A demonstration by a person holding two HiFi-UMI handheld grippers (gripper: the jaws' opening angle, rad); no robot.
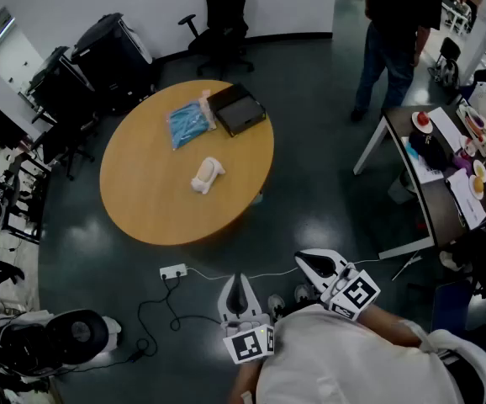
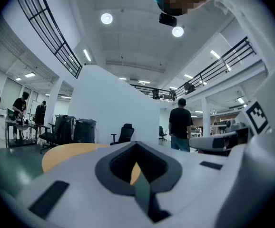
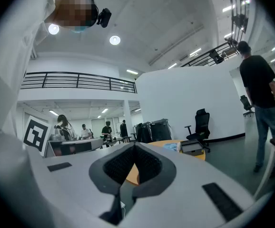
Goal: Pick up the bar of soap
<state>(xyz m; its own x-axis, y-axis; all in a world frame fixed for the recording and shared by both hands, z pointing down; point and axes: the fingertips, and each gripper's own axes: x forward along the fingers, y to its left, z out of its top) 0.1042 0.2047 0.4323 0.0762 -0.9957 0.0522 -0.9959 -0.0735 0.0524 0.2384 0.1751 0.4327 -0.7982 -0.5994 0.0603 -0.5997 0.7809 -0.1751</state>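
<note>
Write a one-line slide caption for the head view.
Left gripper and right gripper, both shut, held short of round table bearing the bar of soap.

The left gripper (image 1: 240, 283) and right gripper (image 1: 310, 261) are white shells tapering to a point. Each has a dark grey spade-shaped inset at the tip and black rectangular slots on its flanks. Behind each sits a cube (image 1: 250, 346) with black-and-white square markers. The person wears a white top (image 1: 344, 362).

Round wooden table (image 1: 142, 200) mid-frame. Blue packet (image 1: 189, 123) and black case (image 1: 237, 108) side by side near its upper edge. Office chair (image 1: 224, 23) top centre. Person (image 1: 394, 32) standing, upper right.
</note>
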